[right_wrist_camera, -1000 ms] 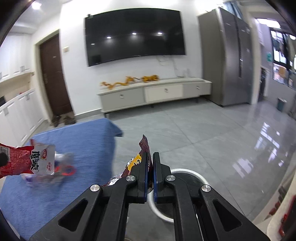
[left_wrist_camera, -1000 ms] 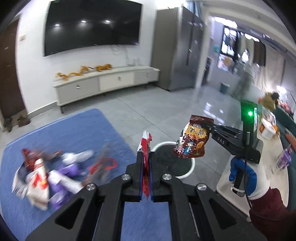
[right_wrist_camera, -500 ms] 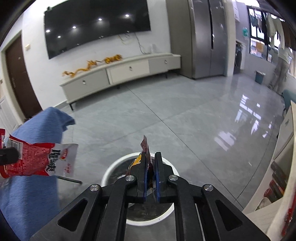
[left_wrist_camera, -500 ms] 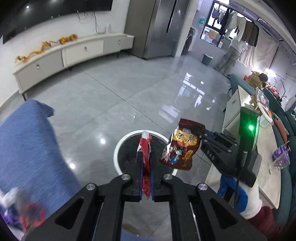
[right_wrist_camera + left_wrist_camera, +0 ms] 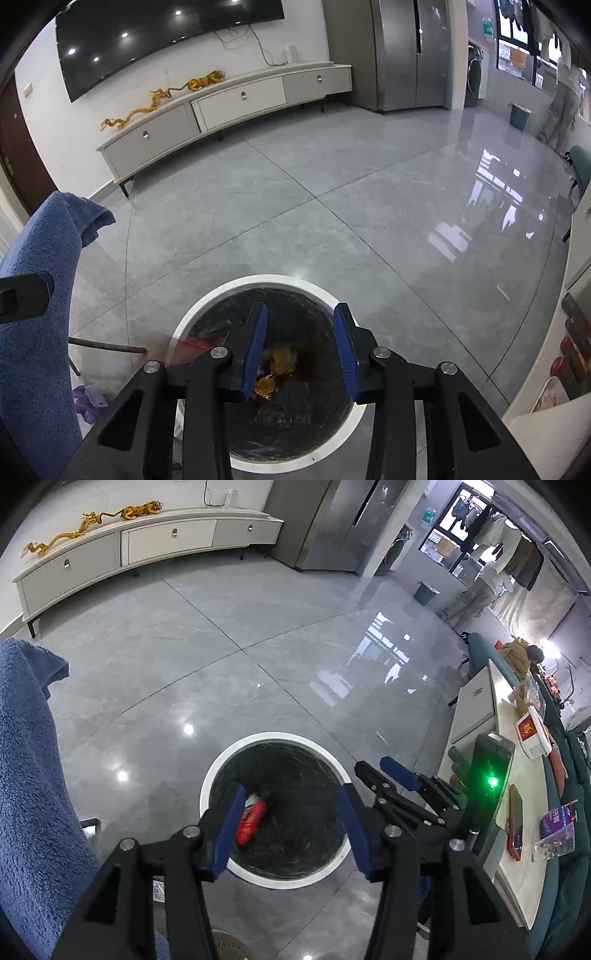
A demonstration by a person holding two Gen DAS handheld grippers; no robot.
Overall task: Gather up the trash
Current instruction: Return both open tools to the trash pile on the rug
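Note:
A round white trash bin (image 5: 207,786) with a black liner stands on the grey floor, also in the right wrist view (image 5: 192,314). My left gripper (image 5: 290,805) is open above the bin; a red wrapper (image 5: 250,818) lies or falls inside it. My right gripper (image 5: 300,325) is open above the bin too, and shows in the left wrist view (image 5: 369,775). A brown and orange snack bag (image 5: 282,360) is in the bin below it. A red blur (image 5: 188,349) streaks at the bin's left rim.
A blue blanket (image 5: 26,775) hangs at the left, with a purple wrapper (image 5: 86,400) on the floor below. A white side table (image 5: 517,830) with packets stands at the right. A TV cabinet (image 5: 229,107) lines the far wall. A person (image 5: 476,590) stands far right.
Both grippers moved over the bin and opened. The red wrapper left my left gripper and the brown snack bag left my right gripper; both dropped into the bin.

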